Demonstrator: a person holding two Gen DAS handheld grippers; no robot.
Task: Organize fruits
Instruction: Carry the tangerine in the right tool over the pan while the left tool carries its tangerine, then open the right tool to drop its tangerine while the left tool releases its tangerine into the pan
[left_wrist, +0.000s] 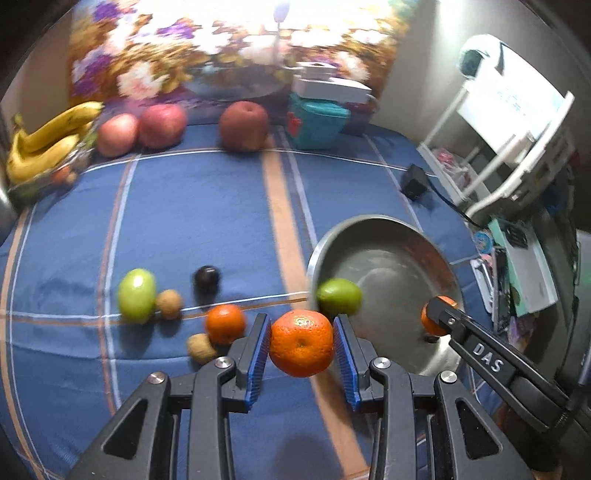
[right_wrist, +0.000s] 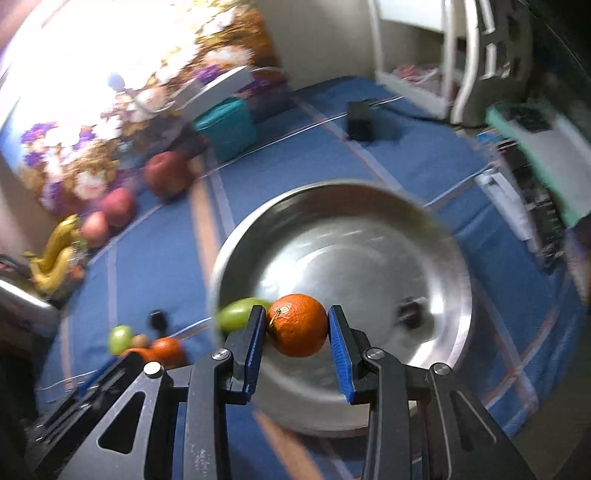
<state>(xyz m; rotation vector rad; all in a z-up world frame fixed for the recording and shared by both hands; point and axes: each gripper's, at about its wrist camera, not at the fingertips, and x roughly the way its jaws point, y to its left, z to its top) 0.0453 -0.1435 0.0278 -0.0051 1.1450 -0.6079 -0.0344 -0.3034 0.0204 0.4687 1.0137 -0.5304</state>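
My left gripper (left_wrist: 301, 343) is shut on an orange (left_wrist: 301, 341) and holds it above the blue cloth, just left of the steel bowl (left_wrist: 399, 258). My right gripper (right_wrist: 296, 328) is shut on a second orange (right_wrist: 297, 325) over the steel bowl (right_wrist: 369, 236); it also shows in the left wrist view (left_wrist: 437, 314) over the bowl. A green fruit (left_wrist: 339, 296) (right_wrist: 240, 314) lies at the bowl's left rim. On the cloth lie a third orange (left_wrist: 225, 323), a green fruit (left_wrist: 136, 295), a dark plum (left_wrist: 207, 278) and two brown kiwis (left_wrist: 169, 303) (left_wrist: 201, 348).
At the back stand three apples (left_wrist: 243, 125) (left_wrist: 162, 125) (left_wrist: 117, 134), bananas (left_wrist: 48, 144) on a glass dish, and a teal box (left_wrist: 317, 123) under a white box. A black adapter (left_wrist: 413, 181) with cable lies right. A white rack (left_wrist: 517, 122) and clutter border the right side.
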